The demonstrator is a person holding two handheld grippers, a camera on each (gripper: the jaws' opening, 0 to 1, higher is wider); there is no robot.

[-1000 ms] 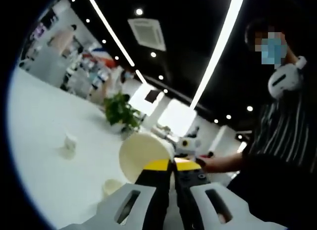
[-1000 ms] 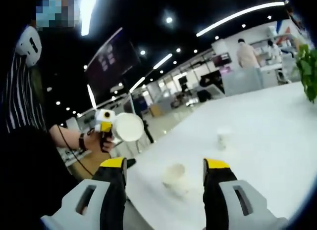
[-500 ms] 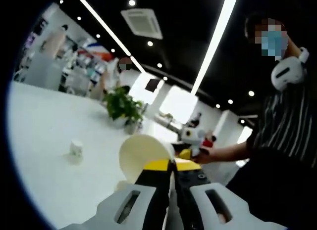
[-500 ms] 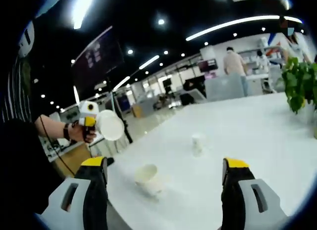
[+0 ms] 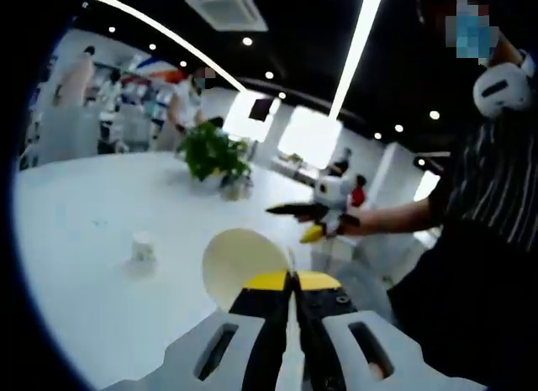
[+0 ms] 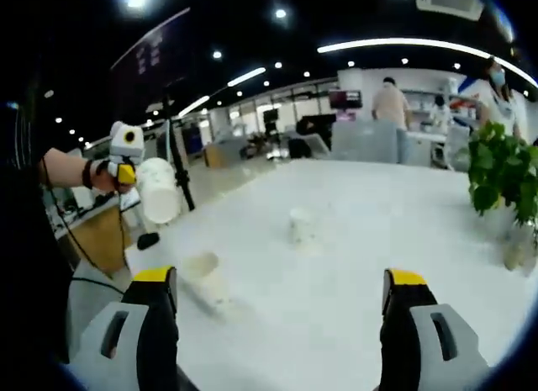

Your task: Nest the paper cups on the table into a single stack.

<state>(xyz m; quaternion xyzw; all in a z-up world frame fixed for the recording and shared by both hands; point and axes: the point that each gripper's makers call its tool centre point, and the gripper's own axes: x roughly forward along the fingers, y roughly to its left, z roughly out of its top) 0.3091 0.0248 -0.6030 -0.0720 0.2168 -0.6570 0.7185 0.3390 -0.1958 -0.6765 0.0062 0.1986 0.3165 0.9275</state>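
Since the earlier frames both views have swung across the room — the right tool's jaws have spread wider, and the left tool has lifted its cup up and to the side, clear of the white desk [image 6: 336,265].

Near: in the left gripper view, my left tool [image 5: 292,281] has its yellow-tipped jaws pressed together on the rim of a held cup [image 5: 244,266], its open mouth turned toward the camera. In the right gripper view, my right tool [image 6: 282,282] stands open and empty, low over the desk edge.

Middle: a tipped cup [image 6: 203,276] lies on its side near the desk edge, between the open jaws as seen from the right tool. The left tool and its cup appear in this view too, held in the air off the desk's edge.

Farther: an upright cup [image 6: 303,225] stands alone on the desk, well apart from the tipped one. Beyond it, a potted plant [image 6: 502,177] and people at workstations.

Risks, as I judge them — the tipped cup is light and near the edge, so a jaw brushing it could roll it off; a thin rim pinch may crush or let the held cup swing, spoiling alignment when nesting.
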